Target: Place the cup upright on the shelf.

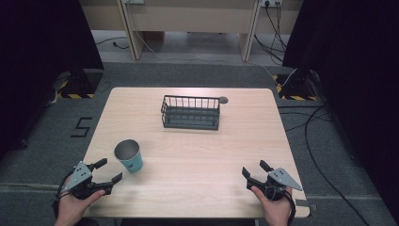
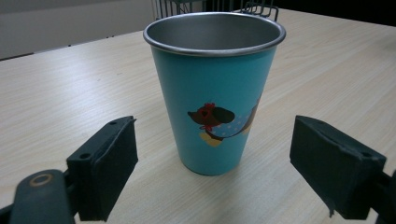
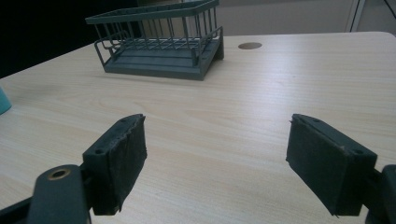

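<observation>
A teal metal cup (image 1: 128, 155) with a cartoon print stands upright on the wooden table (image 1: 197, 146), left of centre near the front. My left gripper (image 1: 109, 170) is open just short of it; in the left gripper view the cup (image 2: 214, 88) stands ahead of the wide-apart jaws, not touched. A dark wire basket (image 1: 191, 112) sits empty at the table's middle back. My right gripper (image 1: 254, 170) is open at the front right, with nothing between its fingers. The basket (image 3: 161, 39) lies far ahead in the right gripper view.
A small round grommet hole (image 1: 223, 100) is set in the table behind the basket's right end. Cables (image 1: 310, 127) run over the grey floor to the right. Black curtains flank both sides.
</observation>
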Motion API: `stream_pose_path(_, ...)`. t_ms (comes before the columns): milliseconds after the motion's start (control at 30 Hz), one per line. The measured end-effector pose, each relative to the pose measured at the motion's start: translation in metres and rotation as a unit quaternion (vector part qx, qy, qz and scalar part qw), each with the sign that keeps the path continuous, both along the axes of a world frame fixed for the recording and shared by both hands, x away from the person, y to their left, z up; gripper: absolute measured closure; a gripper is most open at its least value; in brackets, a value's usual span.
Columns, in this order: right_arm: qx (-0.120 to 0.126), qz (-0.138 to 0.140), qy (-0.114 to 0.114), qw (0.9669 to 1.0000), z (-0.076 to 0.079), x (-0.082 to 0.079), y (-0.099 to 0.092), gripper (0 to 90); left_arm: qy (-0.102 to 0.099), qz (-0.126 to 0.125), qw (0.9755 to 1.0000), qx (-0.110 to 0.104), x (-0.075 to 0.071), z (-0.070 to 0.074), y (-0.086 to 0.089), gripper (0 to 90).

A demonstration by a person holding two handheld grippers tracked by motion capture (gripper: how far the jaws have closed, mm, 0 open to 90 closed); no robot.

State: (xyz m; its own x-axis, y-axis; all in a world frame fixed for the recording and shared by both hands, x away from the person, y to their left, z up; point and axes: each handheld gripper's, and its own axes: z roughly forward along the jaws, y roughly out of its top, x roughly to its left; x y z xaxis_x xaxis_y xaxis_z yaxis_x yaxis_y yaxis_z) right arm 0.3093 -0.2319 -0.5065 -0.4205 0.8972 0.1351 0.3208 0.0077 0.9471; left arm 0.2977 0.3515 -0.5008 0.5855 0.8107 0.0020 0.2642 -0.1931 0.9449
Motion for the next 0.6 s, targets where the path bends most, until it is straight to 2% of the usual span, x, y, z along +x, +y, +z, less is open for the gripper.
stream_pose_path(133, -0.001, 0.001, 0.004, 1.0, 0.0, -0.001, 0.0, 21.2, 0.005, 0.004, 1.0, 0.002, 0.001, 0.0, -0.002, 14.2)
stream_pose_path(200, 0.001, 0.001, 0.004, 1.0, 0.0, -0.001, 0.001, 21.4, 0.006, 0.003, 1.0, -0.007, 0.003, 0.0, -0.005, 14.2)
stream_pose_path(400, 0.004, 0.005, 0.007, 1.0, -0.001, 0.001, 0.002, 21.6, 0.01, 0.001, 0.9999, -0.01, 0.01, 0.0, -0.013, 14.2)
stream_pose_path(600, 0.006, 0.005, 0.01, 0.9999, -0.002, 0.003, 0.003, 21.8, 0.02, 0.0, 0.9998, -0.006, 0.018, -0.002, -0.018, 14.2)
